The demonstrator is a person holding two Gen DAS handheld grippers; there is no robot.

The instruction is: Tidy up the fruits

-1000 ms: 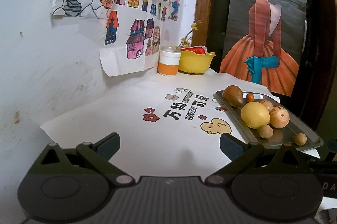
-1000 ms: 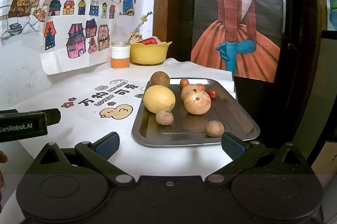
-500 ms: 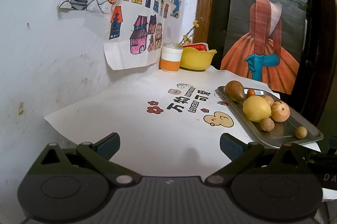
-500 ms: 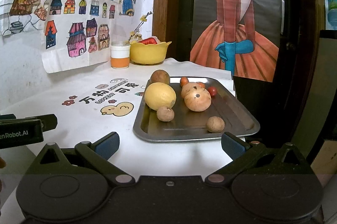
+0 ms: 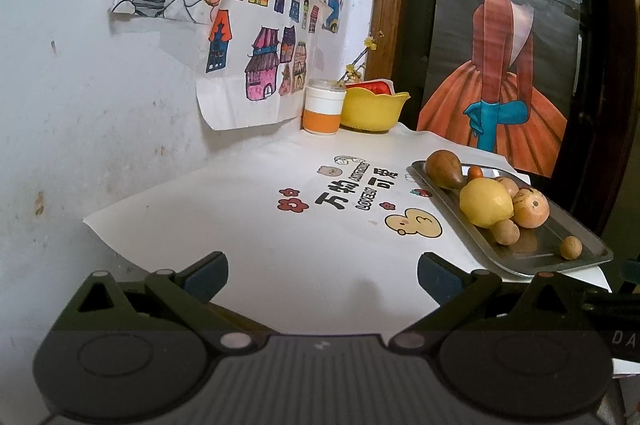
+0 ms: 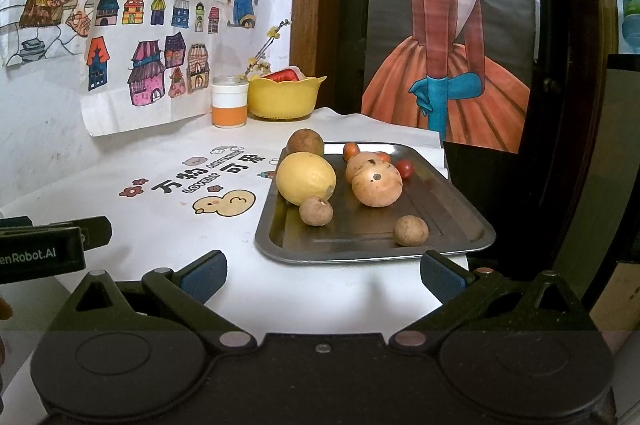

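Observation:
A metal tray holds several fruits: a yellow lemon, a brown pear, a tan round fruit, two small brown balls and small red-orange fruits. My right gripper is open just short of the tray's near edge, nothing between its fingers. My left gripper is open over the white cloth, left of the tray, holding nothing. The left gripper's body shows at the right view's left edge.
A yellow bowl and an orange-and-white cup stand at the table's back corner. Drawings hang on the wall to the left. A dark door with a poster is behind the table. The white cloth has printed characters.
Both views have drawn back and tilted slightly; the tray sits a little farther from the right gripper's view centre. Both grippers stay open and the fruits have not moved.

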